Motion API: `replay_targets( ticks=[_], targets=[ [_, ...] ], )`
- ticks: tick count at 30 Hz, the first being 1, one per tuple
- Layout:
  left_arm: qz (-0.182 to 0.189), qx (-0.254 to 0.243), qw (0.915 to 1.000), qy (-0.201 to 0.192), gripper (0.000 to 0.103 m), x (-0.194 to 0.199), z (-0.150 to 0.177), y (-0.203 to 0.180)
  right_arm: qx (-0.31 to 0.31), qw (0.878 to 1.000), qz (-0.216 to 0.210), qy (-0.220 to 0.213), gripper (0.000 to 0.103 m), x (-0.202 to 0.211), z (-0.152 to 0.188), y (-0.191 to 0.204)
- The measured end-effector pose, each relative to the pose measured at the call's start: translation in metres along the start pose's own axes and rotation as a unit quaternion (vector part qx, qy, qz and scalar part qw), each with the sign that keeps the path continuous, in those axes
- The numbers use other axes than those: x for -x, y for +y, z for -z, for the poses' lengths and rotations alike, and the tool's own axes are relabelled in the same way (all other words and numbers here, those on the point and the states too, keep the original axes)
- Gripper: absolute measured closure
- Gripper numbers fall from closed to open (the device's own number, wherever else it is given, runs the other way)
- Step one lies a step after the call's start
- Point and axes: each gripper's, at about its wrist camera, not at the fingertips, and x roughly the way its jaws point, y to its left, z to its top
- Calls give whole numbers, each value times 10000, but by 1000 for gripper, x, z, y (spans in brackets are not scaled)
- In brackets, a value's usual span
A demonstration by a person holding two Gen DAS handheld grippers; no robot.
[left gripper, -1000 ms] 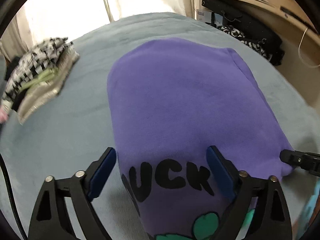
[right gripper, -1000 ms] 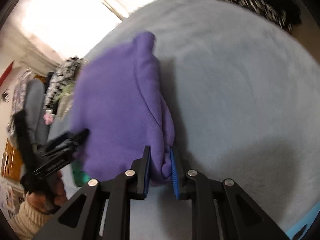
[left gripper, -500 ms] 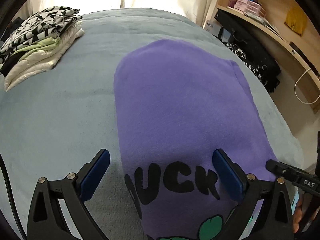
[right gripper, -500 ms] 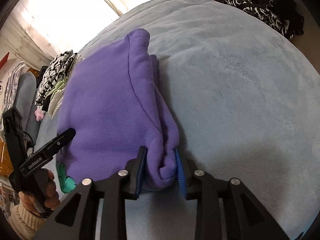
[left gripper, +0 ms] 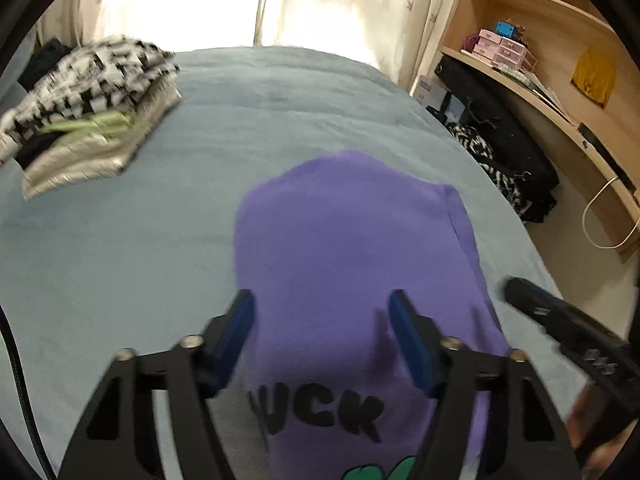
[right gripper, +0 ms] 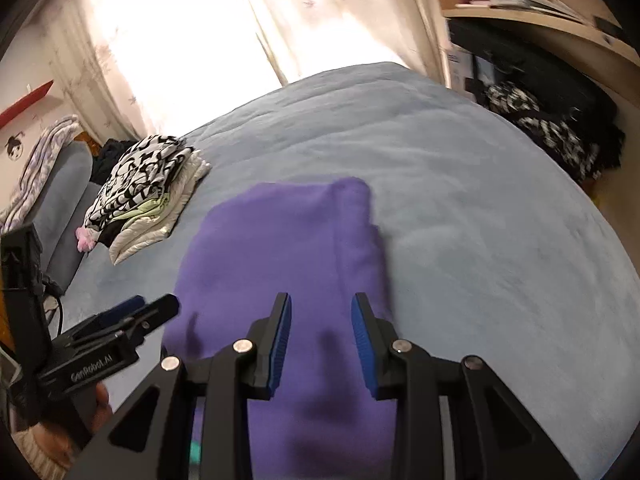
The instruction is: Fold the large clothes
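1. Purple sweatshirt (left gripper: pixel 352 264) lies folded on the blue-grey bed (left gripper: pixel 120 264), black lettering at its near end.
2. Left gripper (left gripper: pixel 322 328) hangs over that near end, jaws spread wide, holding nothing.
3. Right gripper (right gripper: pixel 320 332) hangs over the sweatshirt's right edge, jaws apart and empty.
4. Beyond the sweatshirt, far left, sits a stack of folded clothes (left gripper: pixel 92 112).
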Motion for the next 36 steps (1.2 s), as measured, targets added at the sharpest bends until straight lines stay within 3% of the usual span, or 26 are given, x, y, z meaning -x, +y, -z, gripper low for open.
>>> replay_targets(
  ticks=[1, 8, 15, 26, 30, 32, 36],
  targets=[
    [63, 44, 9999, 118, 52, -7, 1, 0, 40, 10000, -38, 55, 72, -9, -1, 4],
    [-239, -526, 9983, 6, 51, -23, 10, -12, 116, 9960, -38, 883, 81, -81, 9, 2],
    [-484, -807, 9954, -187, 48, -32, 16, -21, 306, 9964, 73, 786, 82, -95, 11, 1],
    [-464, -791, 9955, -243, 46, -31, 15, -19, 298, 9968, 92, 738, 82, -97, 14, 1],
    [-450, -695, 9965, -135, 43, -28, 13, -17, 242, 9968, 93, 760, 81, -95, 14, -1],
    [-482, -590, 9971, -47, 36, -26, 11, -13, 252, 9966, 107, 775, 79, -93, 13, -1],
    [-289, -313, 9990, 166, 35, -17, 12, -4, 116, 9960, 160, 872, 77, -84, 12, 0]
  ],
)
